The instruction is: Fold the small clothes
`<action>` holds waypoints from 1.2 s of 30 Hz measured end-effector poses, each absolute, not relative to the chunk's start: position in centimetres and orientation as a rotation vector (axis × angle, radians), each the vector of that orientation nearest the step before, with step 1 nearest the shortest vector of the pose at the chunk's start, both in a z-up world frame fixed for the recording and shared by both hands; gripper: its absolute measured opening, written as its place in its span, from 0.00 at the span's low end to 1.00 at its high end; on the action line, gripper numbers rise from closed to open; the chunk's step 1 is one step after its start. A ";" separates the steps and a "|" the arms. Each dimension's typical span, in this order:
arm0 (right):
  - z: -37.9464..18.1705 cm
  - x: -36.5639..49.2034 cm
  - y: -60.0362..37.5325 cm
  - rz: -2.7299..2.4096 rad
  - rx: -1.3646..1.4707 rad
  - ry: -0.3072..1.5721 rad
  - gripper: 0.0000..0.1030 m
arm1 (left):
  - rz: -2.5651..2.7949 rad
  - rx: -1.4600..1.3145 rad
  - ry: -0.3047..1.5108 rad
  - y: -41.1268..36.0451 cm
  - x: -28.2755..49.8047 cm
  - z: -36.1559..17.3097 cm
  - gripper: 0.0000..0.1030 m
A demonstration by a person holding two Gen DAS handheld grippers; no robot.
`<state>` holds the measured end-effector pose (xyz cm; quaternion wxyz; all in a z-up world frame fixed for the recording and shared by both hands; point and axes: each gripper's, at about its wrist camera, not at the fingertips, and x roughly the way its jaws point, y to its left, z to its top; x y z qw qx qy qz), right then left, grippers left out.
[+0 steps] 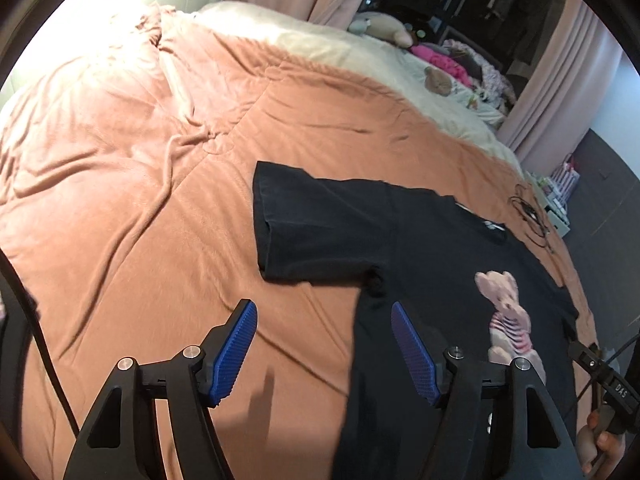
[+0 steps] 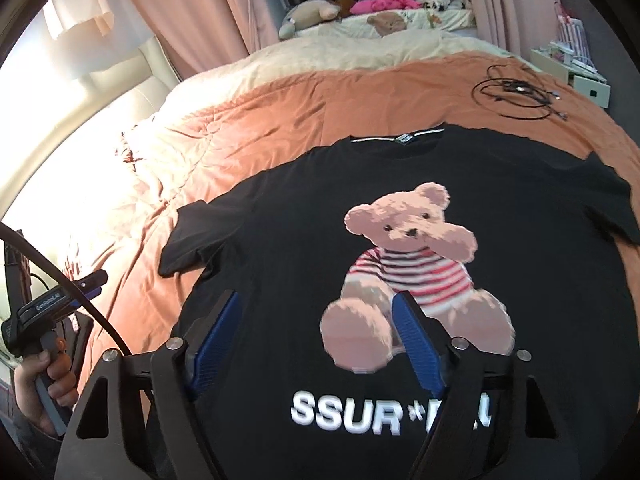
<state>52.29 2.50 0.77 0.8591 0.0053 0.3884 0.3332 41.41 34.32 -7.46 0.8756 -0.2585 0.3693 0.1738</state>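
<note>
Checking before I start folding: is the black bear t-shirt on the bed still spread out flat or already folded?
Spread out flat. The t-shirt lies front up on the orange bedspread, both sleeves out, collar and bear print fully showing.

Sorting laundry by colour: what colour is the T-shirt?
Black T-shirt, clearest in the right wrist view.

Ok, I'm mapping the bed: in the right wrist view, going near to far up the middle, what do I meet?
Right gripper → white lettering → bear print → collar → orange blanket → cream blanket → plush toys.
</note>
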 end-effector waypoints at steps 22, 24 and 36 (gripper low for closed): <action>-5.7 63.0 18.1 0.810 0.008 0.977 0.29 | 0.349 -0.658 0.908 42.4 52.0 -15.8 0.13; -6.5 63.8 19.8 0.818 0.022 1.007 0.25 | 0.331 -0.634 0.903 42.3 52.4 -15.3 0.06; -11.9 67.7 25.7 0.885 0.191 1.202 0.06 | 0.281 -0.542 0.824 40.3 53.8 -9.2 0.06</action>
